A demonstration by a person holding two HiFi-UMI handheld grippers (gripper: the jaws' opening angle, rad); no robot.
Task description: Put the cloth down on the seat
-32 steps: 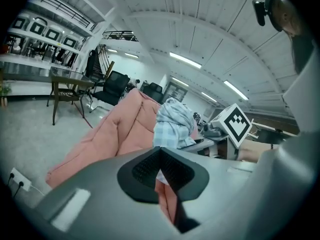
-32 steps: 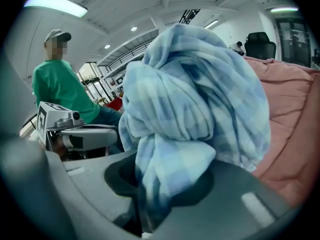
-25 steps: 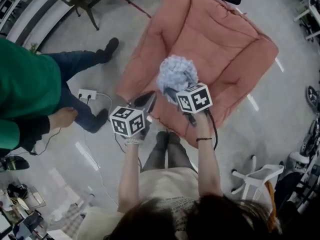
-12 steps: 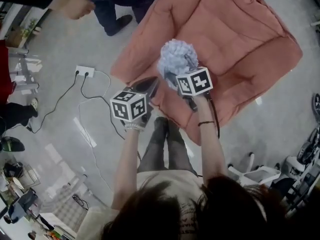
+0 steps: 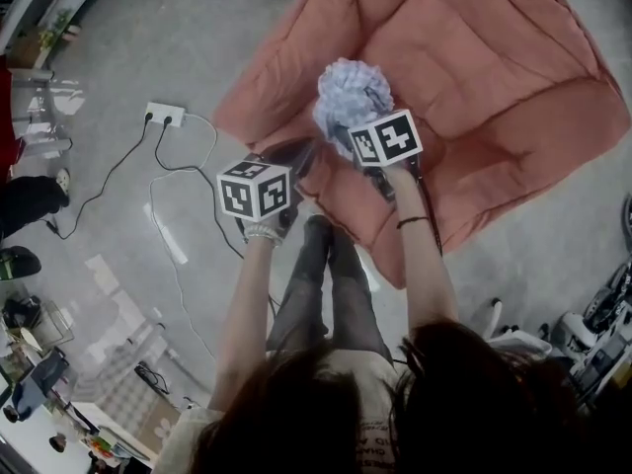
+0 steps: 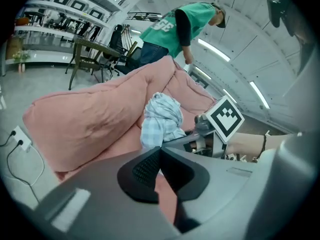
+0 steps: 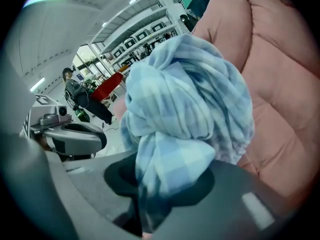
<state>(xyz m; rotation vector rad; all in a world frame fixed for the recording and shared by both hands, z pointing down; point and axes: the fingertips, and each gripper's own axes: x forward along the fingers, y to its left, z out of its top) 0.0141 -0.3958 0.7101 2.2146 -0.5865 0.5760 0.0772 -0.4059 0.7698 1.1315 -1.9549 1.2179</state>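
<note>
A bunched light-blue checked cloth (image 5: 351, 97) hangs over the front part of the pink beanbag seat (image 5: 494, 77). My right gripper (image 5: 348, 138) is shut on its lower end, and in the right gripper view the cloth (image 7: 185, 109) bulges up from between the jaws of that gripper (image 7: 150, 196). Whether the bundle touches the seat (image 7: 280, 109) I cannot tell. My left gripper (image 5: 296, 158) hovers left of the cloth near the seat's front edge. Its jaws (image 6: 160, 156) are shut with nothing between them. In the left gripper view the cloth (image 6: 161, 116) and the right gripper (image 6: 176, 140) lie just ahead.
A white power strip (image 5: 164, 117) with cables lies on the grey floor left of the seat. A person in a green top (image 6: 175, 26) bends behind the seat. A dark table and chairs (image 6: 92, 54) stand beyond. A white chair base (image 5: 513, 339) sits at the lower right.
Both grippers and the cloth have come down closer to the seat. The person in green has left the head view.
</note>
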